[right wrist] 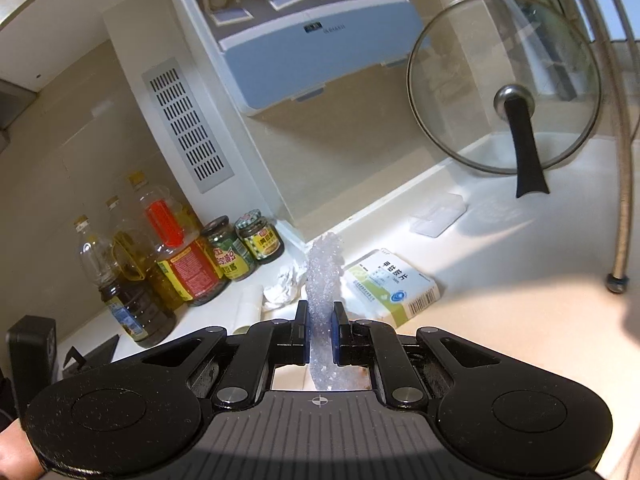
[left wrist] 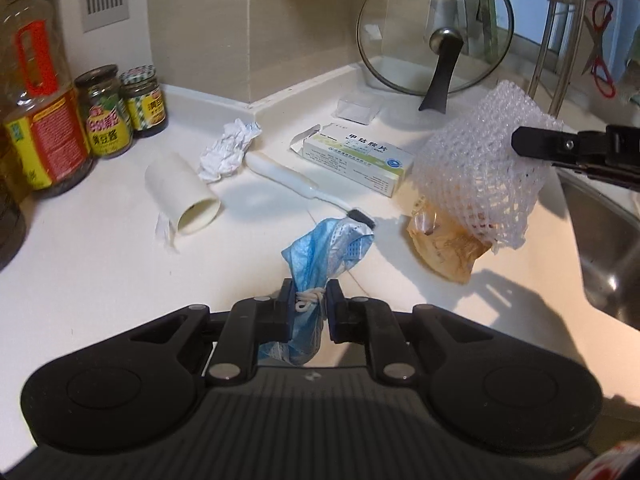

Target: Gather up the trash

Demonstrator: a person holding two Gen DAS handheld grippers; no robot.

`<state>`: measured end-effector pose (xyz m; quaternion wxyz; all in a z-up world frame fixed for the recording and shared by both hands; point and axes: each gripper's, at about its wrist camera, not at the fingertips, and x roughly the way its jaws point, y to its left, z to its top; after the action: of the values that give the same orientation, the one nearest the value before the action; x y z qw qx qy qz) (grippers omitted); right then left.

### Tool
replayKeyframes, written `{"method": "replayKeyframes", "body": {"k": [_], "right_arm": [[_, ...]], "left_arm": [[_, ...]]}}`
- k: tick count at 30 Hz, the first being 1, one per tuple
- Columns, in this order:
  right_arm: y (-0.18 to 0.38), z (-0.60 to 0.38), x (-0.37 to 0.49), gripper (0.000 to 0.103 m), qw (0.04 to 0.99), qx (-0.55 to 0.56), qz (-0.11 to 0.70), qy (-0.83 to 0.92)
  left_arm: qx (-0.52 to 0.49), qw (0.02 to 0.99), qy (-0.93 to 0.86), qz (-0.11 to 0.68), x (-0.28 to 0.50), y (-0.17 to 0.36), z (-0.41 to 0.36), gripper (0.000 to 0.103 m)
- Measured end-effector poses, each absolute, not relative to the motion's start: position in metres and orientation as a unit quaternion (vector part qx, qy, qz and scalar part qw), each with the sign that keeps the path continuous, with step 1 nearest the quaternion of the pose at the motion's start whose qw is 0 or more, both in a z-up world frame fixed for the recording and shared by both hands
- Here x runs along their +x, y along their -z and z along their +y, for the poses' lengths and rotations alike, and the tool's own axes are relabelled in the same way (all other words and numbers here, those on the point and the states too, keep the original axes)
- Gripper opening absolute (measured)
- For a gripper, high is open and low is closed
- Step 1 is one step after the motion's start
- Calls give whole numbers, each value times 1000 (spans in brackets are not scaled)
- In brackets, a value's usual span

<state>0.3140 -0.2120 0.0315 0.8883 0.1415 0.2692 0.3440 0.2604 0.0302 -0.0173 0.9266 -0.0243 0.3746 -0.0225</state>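
Note:
My left gripper is shut on a crumpled blue face mask, held just above the white counter. My right gripper is shut on a white foam fruit net, which hangs in the air at the right of the left wrist view; one of its fingers shows there. On the counter lie a cardboard tube, a crumpled tissue, a white toothbrush, a medicine box and a brown plastic wrapper.
Oil bottles and sauce jars stand at the left. A glass pot lid leans on the back wall. A steel sink lies at the right. Red scissors hang on a rack. A small clear plastic box sits by the lid.

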Motion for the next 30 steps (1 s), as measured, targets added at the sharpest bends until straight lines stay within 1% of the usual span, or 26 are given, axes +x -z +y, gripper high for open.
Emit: {"method": "replayKeyframes", "body": {"k": [9,15,22,26,30], "right_arm": [[-52,-220,258,10,908,121,242,-320],[-53,-224,244,10,914,112,237,-309],[-67,-222,277,10,925,111,190,-311],[-54,-210,314,10,921,95,214,-312],[-30,-204,343,10,911,81,251,-318]], "left_arm": [[-61,933,29,353,197,5,34,14],[-72,931,43,354,173,7,28,14],[-80,930,38,356,174,10,25,14],[-79,931,21,356,192,12,24,14],[-61,931,-26,360,232,19,34,14]]}}
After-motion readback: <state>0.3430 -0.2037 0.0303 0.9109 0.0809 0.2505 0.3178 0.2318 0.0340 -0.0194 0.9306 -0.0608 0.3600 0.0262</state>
